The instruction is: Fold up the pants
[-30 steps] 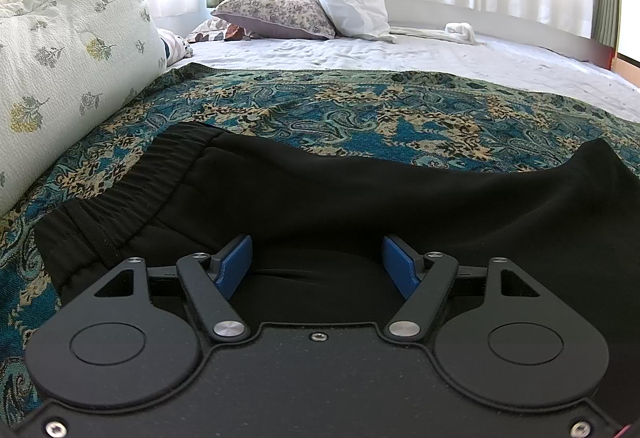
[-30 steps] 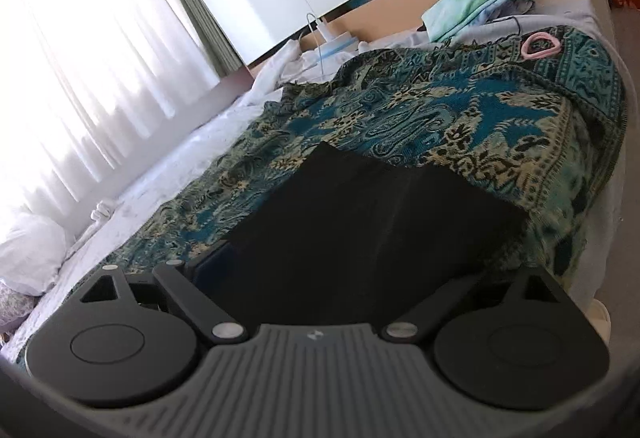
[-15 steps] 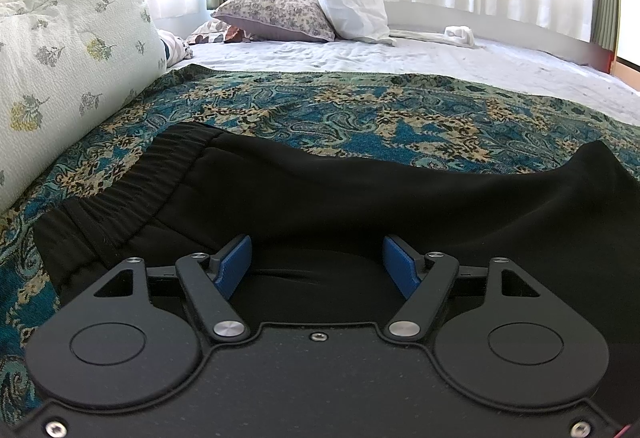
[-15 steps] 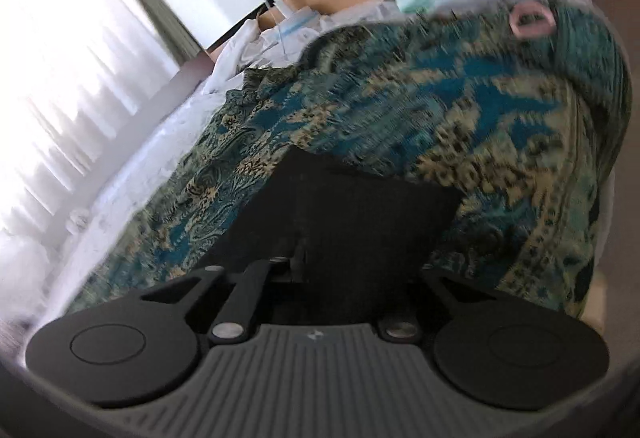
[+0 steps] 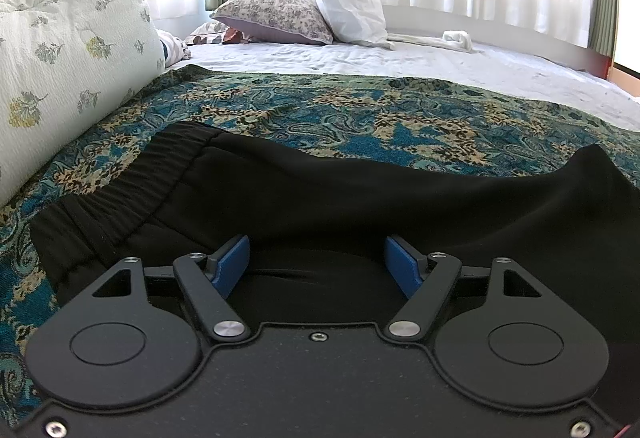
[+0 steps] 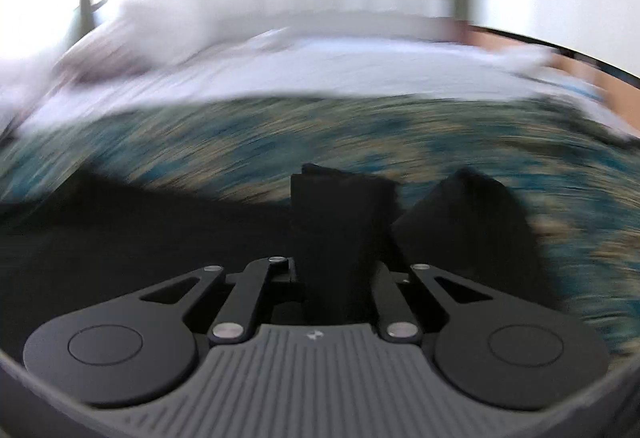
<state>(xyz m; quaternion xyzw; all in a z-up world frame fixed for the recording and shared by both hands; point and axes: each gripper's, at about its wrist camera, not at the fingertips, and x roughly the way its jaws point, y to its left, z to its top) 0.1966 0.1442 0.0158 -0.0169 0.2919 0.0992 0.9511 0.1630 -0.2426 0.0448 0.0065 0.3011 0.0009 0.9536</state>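
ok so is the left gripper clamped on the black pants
No, the left gripper has its blue pads standing wide apart over the black pants, pinching no fabric.

Black pants (image 5: 320, 197) lie on a paisley bedspread (image 5: 360, 117) of teal, blue and tan. Beyond the bedspread the sheet (image 5: 400, 57) is white. Left of the pants, a white quilt (image 5: 72, 49) bears yellow and grey-green sprigs. The left gripper (image 5: 316, 266) has blue pads (image 5: 232, 262).
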